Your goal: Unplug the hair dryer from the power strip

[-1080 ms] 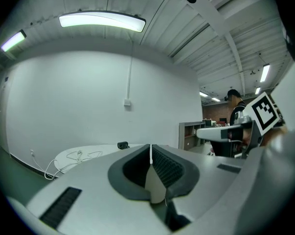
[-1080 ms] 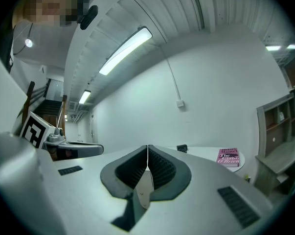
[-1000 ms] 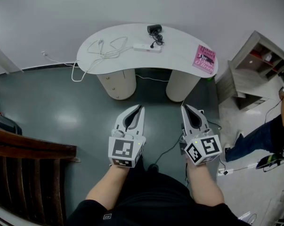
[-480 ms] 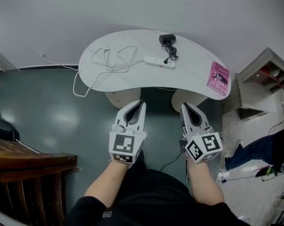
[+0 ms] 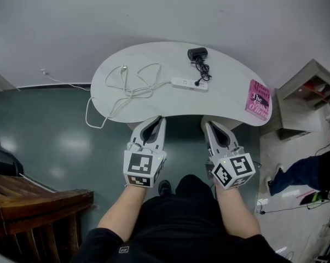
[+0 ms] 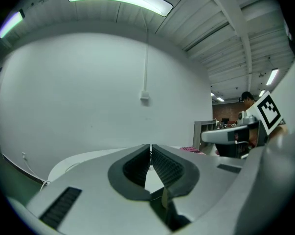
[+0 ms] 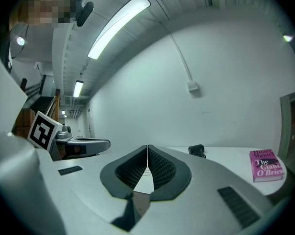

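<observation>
1. While both my tongs hang at the near rim of the white table (image 5: 154, 64), each has its jaws pressed together on nothing. The left gripper (image 5: 158, 119) and the right gripper (image 5: 206, 124) sit side by side and apart, pointing across the tabletop.
2. The hair dryer (image 5: 197, 53), small and black, sits near the table's far edge, right of the middle.
3. Its black cord (image 5: 203, 70) curls toward the table's near side, and the plug is seated in the right end of the white power strip (image 5: 187, 84).
4. That strip lies flat, right of the table's middle and well beyond my tips, with only bare tabletop between the right gripper and it.
5. A white cable (image 5: 133, 85) runs left from the strip, loops over the table's left half ahead of the left gripper, and droops off the left edge.
6. A pink book (image 5: 258, 99) lies flat at the table's right end, apart from the strip.
7. Off the table's right end stands a grey shelf unit (image 5: 312, 89), with a person (image 5: 301, 171) in blue trousers nearer to me beside it.
8. Off the table's left side, on my side of it, is a dark wooden chair (image 5: 39, 201).
</observation>
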{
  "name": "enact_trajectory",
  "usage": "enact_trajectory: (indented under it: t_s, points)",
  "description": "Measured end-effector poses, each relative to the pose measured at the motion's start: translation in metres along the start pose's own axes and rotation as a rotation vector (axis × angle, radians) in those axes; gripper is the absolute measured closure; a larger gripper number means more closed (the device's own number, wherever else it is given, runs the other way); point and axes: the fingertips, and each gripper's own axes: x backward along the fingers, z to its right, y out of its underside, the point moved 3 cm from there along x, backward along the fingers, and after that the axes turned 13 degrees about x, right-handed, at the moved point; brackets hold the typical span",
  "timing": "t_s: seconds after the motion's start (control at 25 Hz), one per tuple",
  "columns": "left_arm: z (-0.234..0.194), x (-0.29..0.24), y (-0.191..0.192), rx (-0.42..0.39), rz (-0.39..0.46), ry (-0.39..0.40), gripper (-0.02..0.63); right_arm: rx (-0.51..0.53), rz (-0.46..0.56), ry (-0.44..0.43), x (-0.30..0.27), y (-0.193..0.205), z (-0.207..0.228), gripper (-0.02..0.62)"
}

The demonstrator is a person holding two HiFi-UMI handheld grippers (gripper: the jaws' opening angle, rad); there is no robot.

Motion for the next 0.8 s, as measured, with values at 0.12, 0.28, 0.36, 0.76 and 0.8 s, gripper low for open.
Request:
enact_trajectory:
  t_s: [0.12,0.28,0.36,0.76,0.8]
  points:
    - [-0.010,-0.009,0.001,0.004,-0.016,0.004,0.584,-0.004,-0.012,0.015,-0.010,0.003,0.011,0.560]
    - [-0.025,-0.022,0.009,0.025,-0.053,0.005,0.583,-0.009,-0.029,0.023,-0.023,0.011,0.026,0.560]
    - [-0.030,-0.032,0.013,0.027,-0.068,-0.004,0.583,-0.011,-0.031,0.026,-0.030,0.014,0.038,0.560]
    - [-0.039,-0.128,0.013,0.011,-0.121,-0.019,0.583,-0.051,-0.041,0.002,-0.091,0.038,0.111,0.560]
    - [-0.040,-0.140,0.012,0.009,-0.126,-0.022,0.583,-0.058,-0.040,-0.002,-0.099,0.040,0.121,0.560]
